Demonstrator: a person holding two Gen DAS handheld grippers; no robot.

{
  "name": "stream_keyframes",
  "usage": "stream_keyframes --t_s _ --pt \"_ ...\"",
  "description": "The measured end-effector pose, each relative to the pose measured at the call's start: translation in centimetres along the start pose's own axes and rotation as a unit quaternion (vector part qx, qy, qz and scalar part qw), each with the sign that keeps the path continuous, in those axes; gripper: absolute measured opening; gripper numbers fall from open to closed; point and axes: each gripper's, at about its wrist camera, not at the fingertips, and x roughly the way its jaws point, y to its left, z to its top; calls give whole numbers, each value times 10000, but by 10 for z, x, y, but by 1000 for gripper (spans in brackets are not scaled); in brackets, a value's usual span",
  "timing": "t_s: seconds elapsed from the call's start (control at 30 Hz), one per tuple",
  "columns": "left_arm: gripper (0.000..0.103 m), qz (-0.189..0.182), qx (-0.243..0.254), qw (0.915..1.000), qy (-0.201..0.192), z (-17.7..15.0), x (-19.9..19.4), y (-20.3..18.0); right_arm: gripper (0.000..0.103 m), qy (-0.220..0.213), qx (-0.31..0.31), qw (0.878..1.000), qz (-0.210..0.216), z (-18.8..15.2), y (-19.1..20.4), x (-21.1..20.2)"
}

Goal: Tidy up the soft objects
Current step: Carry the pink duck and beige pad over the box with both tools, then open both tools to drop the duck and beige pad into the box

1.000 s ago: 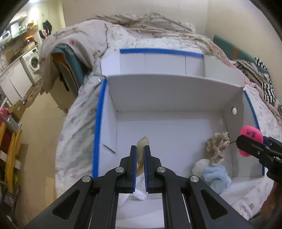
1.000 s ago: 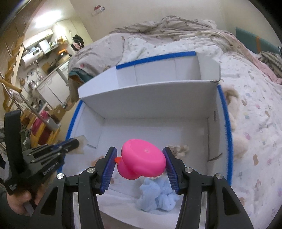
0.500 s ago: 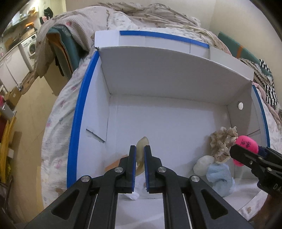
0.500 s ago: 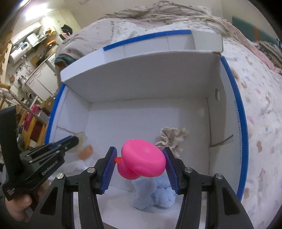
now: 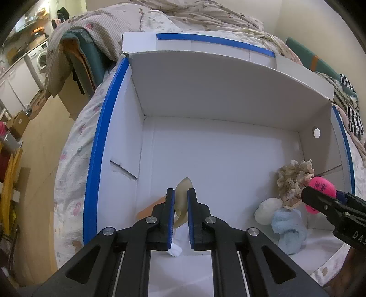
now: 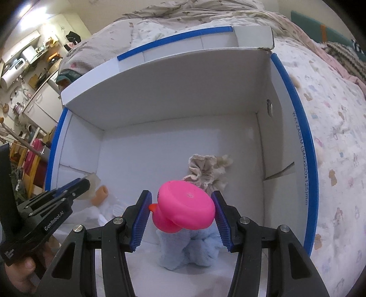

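Observation:
A white cardboard box (image 5: 205,96) with blue-taped rims (image 6: 295,128) lies open on the bed. My left gripper (image 5: 181,194) is shut on a pale translucent soft piece (image 5: 183,185) low inside the box at its left; it also shows in the right wrist view (image 6: 77,182). My right gripper (image 6: 181,200) is shut on a pink rubber duck (image 6: 186,204) just above a light blue plush cloth (image 6: 189,246); the duck also shows in the left wrist view (image 5: 321,186). A beige lace scrunchie (image 5: 294,177) and a cream ball (image 5: 267,211) lie at the box's right.
An orange soft piece (image 6: 100,195) and a white cloth (image 5: 176,246) lie under the left gripper. The box sits on a floral bedspread (image 6: 331,141) with rumpled blankets (image 5: 183,13) behind. A kitchen with a washing machine (image 5: 41,60) is at far left.
Both grippers have moved forward and down into the box, still holding their objects. The pink duck now sits just over the blue cloth.

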Motion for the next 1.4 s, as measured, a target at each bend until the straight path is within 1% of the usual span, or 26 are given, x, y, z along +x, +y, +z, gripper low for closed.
stream_keyframes --t_s 0.3,0.4,0.7,0.8,0.87,0.97,1.03,1.1,1.2,1.27,1.33,1.4 --pt "10 18 12 10000 -9 -1 -1 -1 57 27 4 10000 -8 0 1 3" --pt "13 37 29 10000 -7 0 -2 -2 57 31 14 10000 12 0 1 2" --pt "14 50 117 9999 -39 -1 -3 -6 57 -15 33 10000 62 1 0 0" --pt "16 51 137 9999 -65 -1 -5 -7 57 -60 1 10000 78 0 1 -2" --pt "19 53 146 9998 -92 -1 -6 -7 58 -88 0 9999 89 -1 1 -4" --pt "29 117 181 9996 -158 -2 -9 -9 64 -164 -2 9998 114 -1 1 -8" --pt "44 155 211 9994 -218 -2 -13 -10 68 -212 -19 9997 96 -1 2 -10" --pt "55 193 253 9991 -297 -2 -18 -12 71 -266 -49 9996 57 -1 4 -12" --pt "56 199 311 9985 -408 -3 -25 -12 79 -356 -89 9993 55 -1 8 -16" --pt "56 181 254 9987 -394 -3 -29 -11 87 -410 -107 9991 94 -1 11 -18" --pt "56 91 125 9991 -386 -2 -35 -7 101 -501 -108 9986 152 -2 13 -21" --pt "57 66 18 9990 -438 -2 -43 -2 103 -617 -99 9978 223 -3 16 -26"
